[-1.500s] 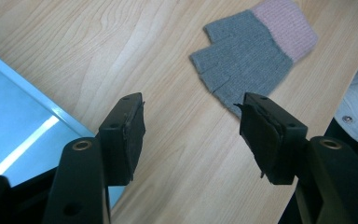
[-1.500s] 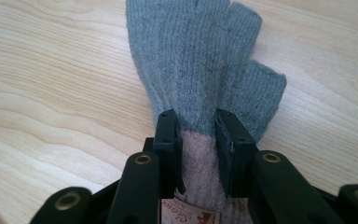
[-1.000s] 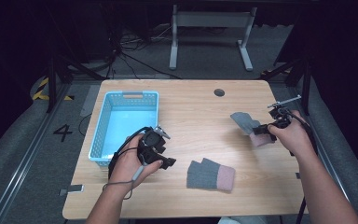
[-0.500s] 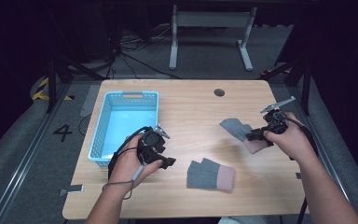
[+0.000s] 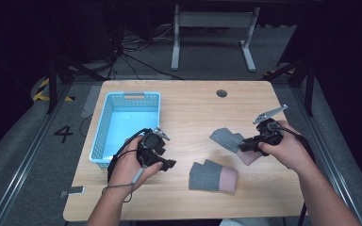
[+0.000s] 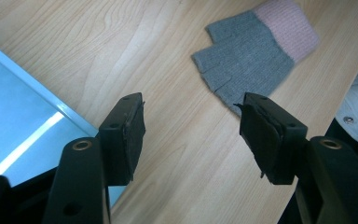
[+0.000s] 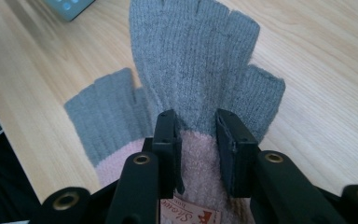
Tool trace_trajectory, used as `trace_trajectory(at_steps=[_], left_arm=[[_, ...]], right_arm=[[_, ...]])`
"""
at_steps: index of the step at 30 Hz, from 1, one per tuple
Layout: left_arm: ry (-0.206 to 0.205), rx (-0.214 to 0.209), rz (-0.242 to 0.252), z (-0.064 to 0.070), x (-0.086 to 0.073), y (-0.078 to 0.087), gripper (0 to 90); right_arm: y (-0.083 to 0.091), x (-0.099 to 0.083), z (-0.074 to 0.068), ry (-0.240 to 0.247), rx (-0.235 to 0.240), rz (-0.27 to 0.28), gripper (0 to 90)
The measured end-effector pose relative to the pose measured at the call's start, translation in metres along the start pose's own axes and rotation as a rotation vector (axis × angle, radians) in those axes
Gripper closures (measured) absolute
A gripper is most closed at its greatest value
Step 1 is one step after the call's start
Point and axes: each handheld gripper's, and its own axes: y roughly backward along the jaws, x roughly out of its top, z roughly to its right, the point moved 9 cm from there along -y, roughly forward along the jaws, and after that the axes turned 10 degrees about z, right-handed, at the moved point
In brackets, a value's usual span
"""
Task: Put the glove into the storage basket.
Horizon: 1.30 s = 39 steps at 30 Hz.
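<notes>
Fingers of the right gripper [image 7: 195, 149] are pinching the pink cuff of a grey fingerless glove [image 7: 200, 60], narrowed down with knit bunched between the pads, so it is holding that glove. The grip is sitting at the cuff, probably because the ribbed band is the thickest, least floppy bit, letting the grey part trail flat ahead. In the high view the right gripper [image 5: 249, 144] is sitting low at the bench's right side and the held glove [image 5: 226, 139] is fanning out to its left, looking draped on the wood rather than lifted clear; cannot tell for sure.

Second glove [image 5: 213, 176] is lying flat near the front edge of the bench [image 5: 193, 101], cuff to the right, apart from the held one. In the right gripper view it [image 7: 105, 109] is peeking out from under the held glove, so the two are lining up like a pair being matched, my read.

Left gripper [image 6: 191, 135] is gaping wide, fingers [image 6: 126, 135] holding nothing, hovering over bare wood between the blue basket [image 5: 104, 136] and the loose glove [image 6: 254, 56]. It is angled toward that glove, likely waiting to take it. The basket is standing at the bench's left, nothing visible inside, the likely drop spot.
</notes>
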Motion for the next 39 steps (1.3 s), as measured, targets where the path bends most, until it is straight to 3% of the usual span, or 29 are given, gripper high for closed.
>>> trace_trajectory(at_steps=[5, 17, 21, 28, 34, 39], left_arm=[[0.002, -0.001, 0.0, 0.0, 0.0, -0.001, 41.0], [-0.001, -0.004, -0.004, 0.0, 0.0, -0.002, 41.0], [-0.002, -0.005, -0.004, 0.001, 0.0, -0.002, 41.0], [-0.004, -0.004, -0.006, 0.001, 0.0, -0.002, 41.0], [-0.004, -0.008, -0.001, 0.002, 0.0, -0.002, 41.0], [-0.005, -0.008, -0.002, 0.002, 0.0, -0.002, 41.0]], right_arm=[[-0.008, -0.005, -0.016, 0.052, 0.039, -0.02, 71.4], [-0.026, -0.015, -0.044, 0.121, 0.135, -0.044, 71.4], [-0.029, -0.018, -0.049, 0.148, 0.155, -0.044, 71.4], [-0.033, -0.021, -0.056, 0.139, 0.185, -0.013, 71.3], [-0.036, -0.026, -0.06, 0.188, 0.191, -0.041, 70.9], [-0.038, -0.028, -0.062, 0.197, 0.189, -0.049, 70.8]])
